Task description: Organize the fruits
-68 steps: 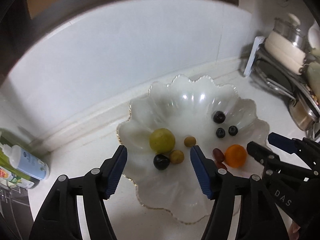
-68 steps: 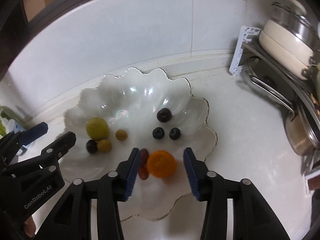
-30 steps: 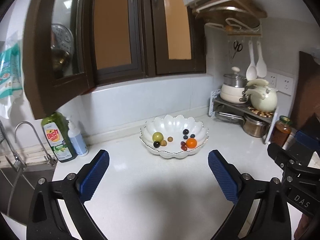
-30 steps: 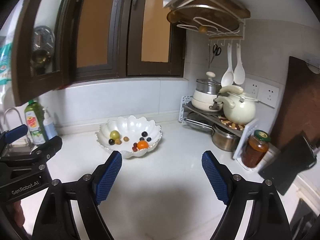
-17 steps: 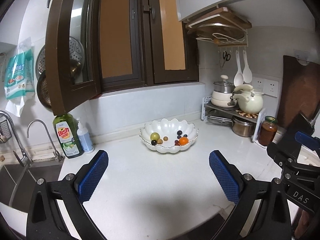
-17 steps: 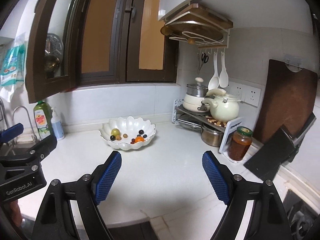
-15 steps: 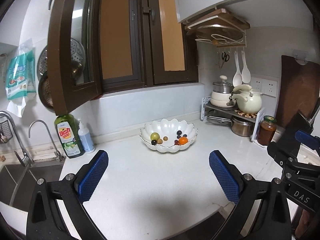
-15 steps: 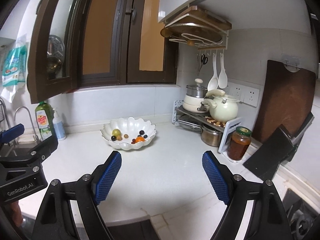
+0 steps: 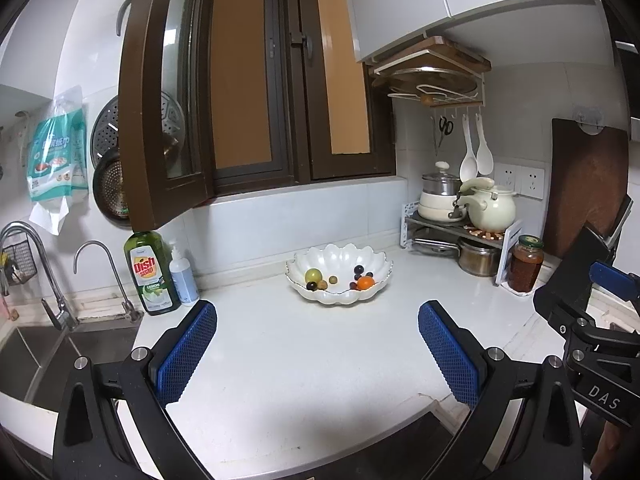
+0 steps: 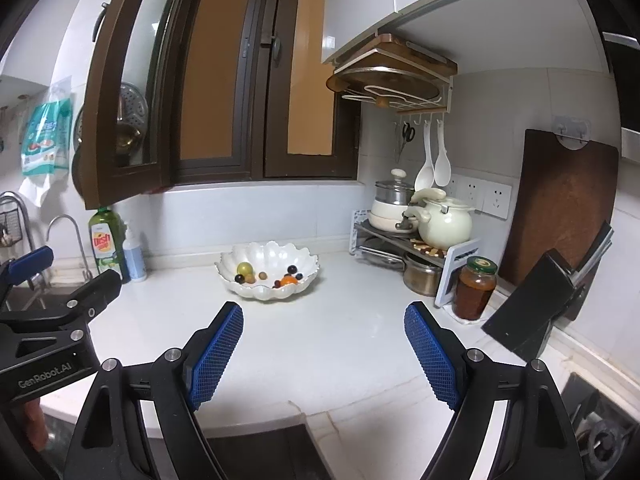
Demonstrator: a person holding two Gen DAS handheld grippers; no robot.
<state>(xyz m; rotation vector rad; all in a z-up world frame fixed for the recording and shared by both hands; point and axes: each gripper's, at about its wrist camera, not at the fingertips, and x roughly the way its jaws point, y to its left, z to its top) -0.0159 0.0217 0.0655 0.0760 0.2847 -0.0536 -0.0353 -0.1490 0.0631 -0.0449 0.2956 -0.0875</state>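
Both tongs: left tongs [image 9: 316,354] and right tongs [image 10: 323,350] are pulling far back from the scalloped bowl [image 9: 339,298], released and carrying nothing.
Fruit: orange [image 9: 365,282], green fruit [image 9: 312,275] and dark berries are lying inside the bowl near the desk's [image 9: 304,360] back edge.
Meaning: sorting is likely finishing.
Pose: tongs are hovering level over the front edge.

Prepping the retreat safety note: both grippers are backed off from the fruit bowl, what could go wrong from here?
1. Left gripper and right gripper, both open and empty, hang at the counter edge; dropping lower could knock it.
2. The jar and knife block stand to the right; a sideways swing of the right gripper might hit them.
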